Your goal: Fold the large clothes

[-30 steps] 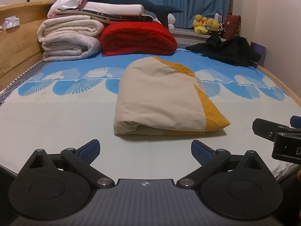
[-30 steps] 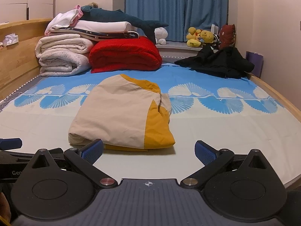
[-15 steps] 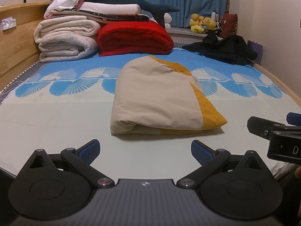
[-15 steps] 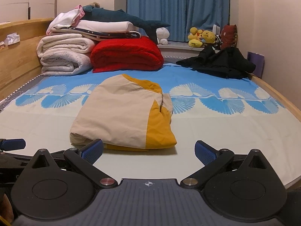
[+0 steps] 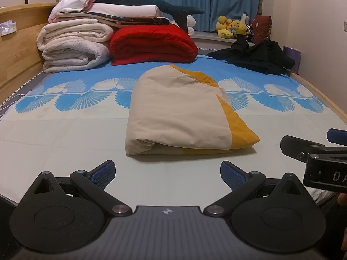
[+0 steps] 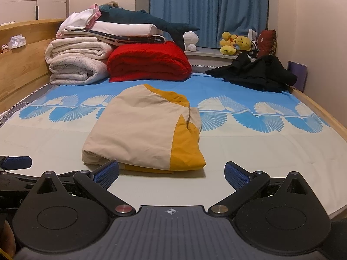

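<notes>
Both wrist cameras sit low at the near edge of the bed (image 5: 65, 143), facing along it toward the blue curtain (image 6: 208, 10) at top centre. The folded garment (image 5: 180, 117) lies close ahead in both, right of centre in the left view, left of centre in the right. Each view catches the other gripper at its frame edge.

A red blanket (image 5: 151, 43) lies beside rolled white blankets (image 5: 73, 45), with black clothes (image 5: 258, 57) well apart.
</notes>
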`<state>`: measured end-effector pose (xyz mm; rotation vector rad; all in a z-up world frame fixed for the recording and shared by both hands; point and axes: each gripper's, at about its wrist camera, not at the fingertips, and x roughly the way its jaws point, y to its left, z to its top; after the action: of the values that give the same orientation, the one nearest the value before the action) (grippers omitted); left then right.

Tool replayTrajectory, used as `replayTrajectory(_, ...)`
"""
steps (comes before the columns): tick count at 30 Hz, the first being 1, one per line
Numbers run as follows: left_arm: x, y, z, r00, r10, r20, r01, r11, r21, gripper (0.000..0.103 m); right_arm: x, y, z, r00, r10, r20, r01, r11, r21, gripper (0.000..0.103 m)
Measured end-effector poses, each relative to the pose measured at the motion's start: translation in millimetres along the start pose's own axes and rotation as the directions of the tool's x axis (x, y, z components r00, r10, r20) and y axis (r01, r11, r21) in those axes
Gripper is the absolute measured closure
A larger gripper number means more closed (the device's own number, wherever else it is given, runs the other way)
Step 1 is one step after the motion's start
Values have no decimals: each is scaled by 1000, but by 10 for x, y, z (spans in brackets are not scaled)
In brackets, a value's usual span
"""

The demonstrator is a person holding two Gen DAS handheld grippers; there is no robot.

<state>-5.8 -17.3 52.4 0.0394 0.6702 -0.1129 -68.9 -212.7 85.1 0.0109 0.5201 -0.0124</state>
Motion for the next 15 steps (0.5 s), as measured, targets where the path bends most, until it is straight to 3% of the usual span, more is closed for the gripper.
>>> replayTrajectory(15,4,-17,2,1000,-2,-1,2,1000,1,0,2,-10,-8,1000,5,-5,-5,1000,-4,1)
